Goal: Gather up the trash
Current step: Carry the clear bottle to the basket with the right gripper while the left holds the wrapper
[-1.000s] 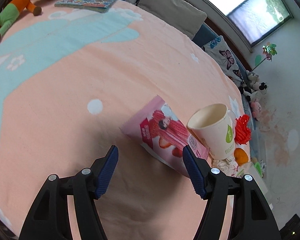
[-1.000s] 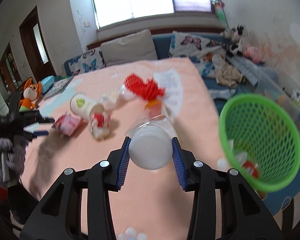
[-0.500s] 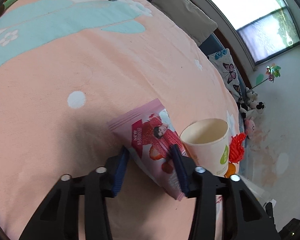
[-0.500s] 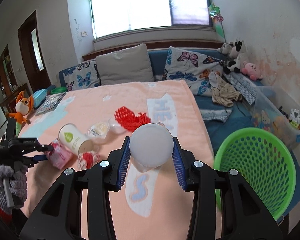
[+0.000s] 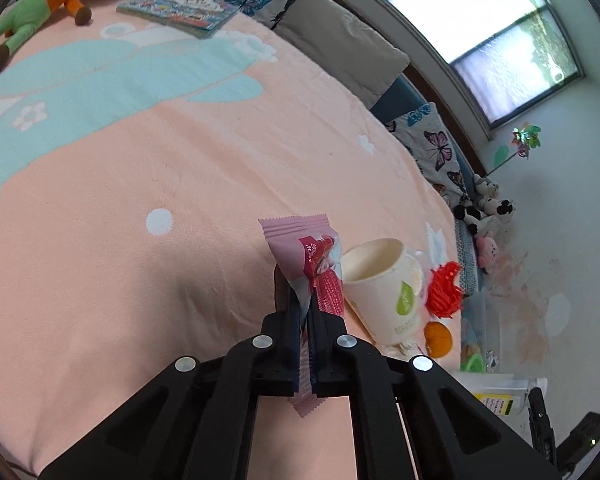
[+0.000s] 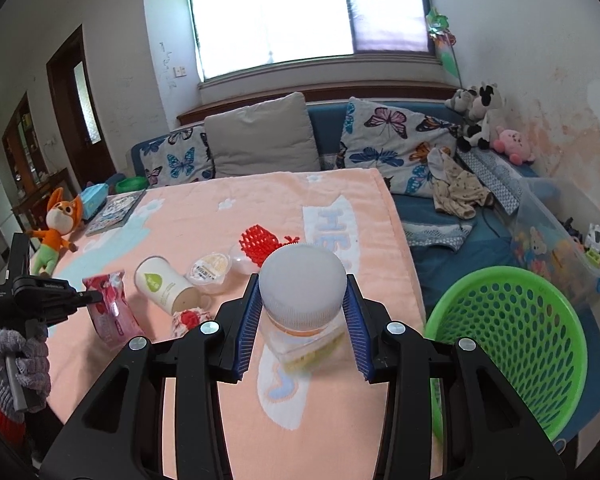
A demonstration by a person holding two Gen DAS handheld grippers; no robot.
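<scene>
Two pieces of trash are held at once. To the right of the right claw point(image 6: 303, 320) and below it, the green basket point(image 6: 508, 344) stands beside the bed point(image 6: 204, 224). A clear jar point(image 6: 302, 292) with a white lid is clamped between that claw's closed blue pads. The jar should be carried over the basket's mouth before the pads are parted. A pink wrapper point(image 5: 314, 268) is pinched flat in the closed left claw point(image 5: 306, 308); a paper cup point(image 5: 384, 288) lies just right of it.
</scene>
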